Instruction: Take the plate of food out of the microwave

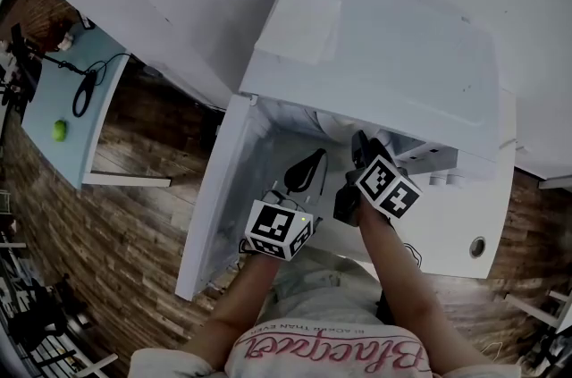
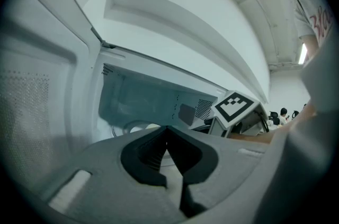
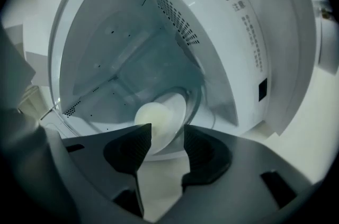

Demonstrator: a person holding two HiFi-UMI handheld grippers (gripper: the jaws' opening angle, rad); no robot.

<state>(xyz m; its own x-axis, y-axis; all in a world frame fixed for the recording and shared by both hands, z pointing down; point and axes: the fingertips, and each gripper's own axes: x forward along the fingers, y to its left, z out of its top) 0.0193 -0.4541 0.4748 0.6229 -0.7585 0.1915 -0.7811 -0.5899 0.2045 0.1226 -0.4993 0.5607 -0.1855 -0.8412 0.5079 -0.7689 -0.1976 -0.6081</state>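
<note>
Head view: the microwave stands with its door swung open to the left. My left gripper and right gripper are both at the opening.

Left gripper view: jaws pressed together on nothing, pointing into the cavity.

Right gripper view: jaws apart by a modest gap. The plate with pale round food sits inside on the turntable, just beyond the tips and not yet gripped.

Risks: a one-sided pinch on the rim may let the plate tilt and the food slide off. With its jaws together, the left gripper cannot support it. The plate could catch the cavity's front edge.
</note>
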